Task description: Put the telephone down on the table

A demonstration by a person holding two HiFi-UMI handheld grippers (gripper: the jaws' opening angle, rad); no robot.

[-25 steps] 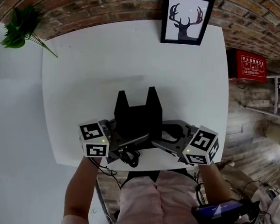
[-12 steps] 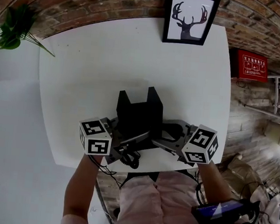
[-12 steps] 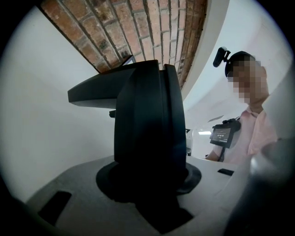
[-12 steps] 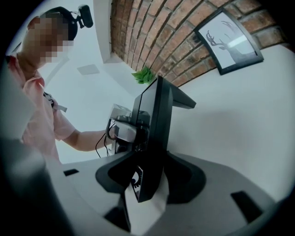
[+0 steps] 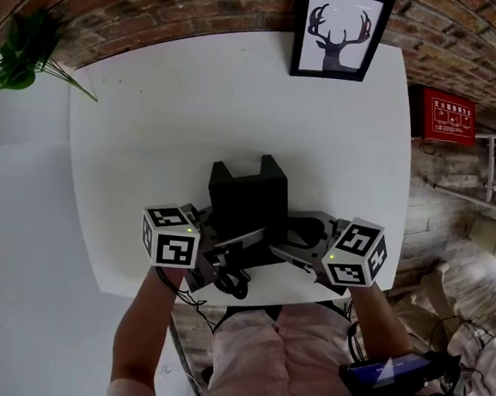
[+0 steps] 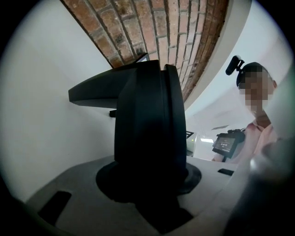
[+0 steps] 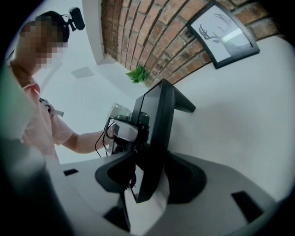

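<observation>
The black telephone (image 5: 247,203) stands tilted at the near edge of the white table (image 5: 195,111), with a gripper on each side. My left gripper (image 5: 227,238) is shut on its left side; in the left gripper view the telephone (image 6: 147,129) fills the space between the pads of the left gripper (image 6: 150,184). My right gripper (image 5: 283,243) is at the telephone's right side. Its jaws are opening: in the right gripper view the telephone's thin edge (image 7: 159,120) stands between the pads of the right gripper (image 7: 150,184), with a gap beside one pad. The coiled cord (image 5: 228,279) hangs below.
A framed deer picture (image 5: 336,32) leans on the brick wall at the table's far edge. A green plant (image 5: 23,52) is at far left and a red box (image 5: 445,115) at right, off the table. The person's body is just behind the near edge.
My left gripper has rolled, so its marker cube shows more of its top face, and it has sunk slightly with the telephone. The right gripper has stayed in place.
</observation>
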